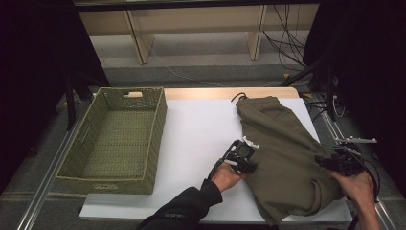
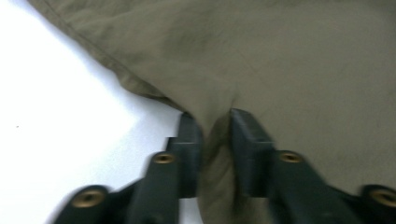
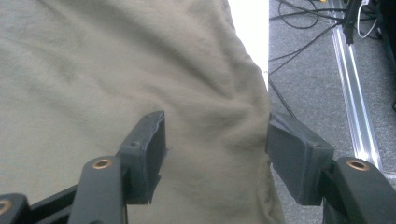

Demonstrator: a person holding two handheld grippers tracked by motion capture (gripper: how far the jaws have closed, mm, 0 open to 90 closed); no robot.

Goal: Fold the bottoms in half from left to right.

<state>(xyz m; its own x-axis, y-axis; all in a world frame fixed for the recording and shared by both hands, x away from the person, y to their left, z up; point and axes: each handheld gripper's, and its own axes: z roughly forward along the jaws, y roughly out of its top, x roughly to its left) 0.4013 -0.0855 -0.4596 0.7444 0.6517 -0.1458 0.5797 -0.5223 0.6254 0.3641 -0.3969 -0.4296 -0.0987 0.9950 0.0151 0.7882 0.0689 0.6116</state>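
While your left claw [image 2: 215, 135] is clenched on a pinched fold at the left edge of the olive garment [image 1: 282, 158], your right claw [image 3: 215, 154] straddles a bunched ridge at its right edge with both jaws wide and not visibly pressing, so I judge it released. That garment lies rumpled on the white counter [image 1: 201, 139], right of the woven basket [image 1: 115, 139]. Expect soft, light, floppy cloth that sags and slides; take thick folds or hems deep in the jaws, never a single thin layer
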